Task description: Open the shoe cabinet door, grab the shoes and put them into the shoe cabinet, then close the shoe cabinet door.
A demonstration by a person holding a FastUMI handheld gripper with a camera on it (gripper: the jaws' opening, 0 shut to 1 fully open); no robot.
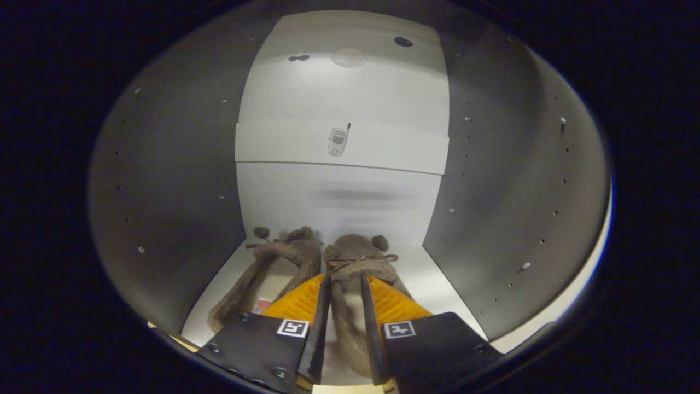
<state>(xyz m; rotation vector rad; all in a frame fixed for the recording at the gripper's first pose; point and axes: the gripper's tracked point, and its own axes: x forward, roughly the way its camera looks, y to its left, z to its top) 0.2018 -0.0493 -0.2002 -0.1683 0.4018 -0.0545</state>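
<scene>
Two brown fuzzy slippers lie side by side on the white floor [437,290] inside the shoe cabinet, toes toward the back wall [339,202]. The left slipper [273,262] lies free, just left of my fingers. The right slipper [358,251] has a small bow on its top, and its furry side rim runs back between my two fingers. My gripper [345,280] is narrowly closed, with both fingers pressing on that rim. The slipper's sole rests on the cabinet floor.
Grey side walls stand close on the left [175,191] and the right [508,191], dotted with shelf-pin holes. A white shelf ledge [394,150] crosses the back above the slippers, with a small phone-shaped sticker [338,141] on it. A round fitting [349,57] sits in the ceiling.
</scene>
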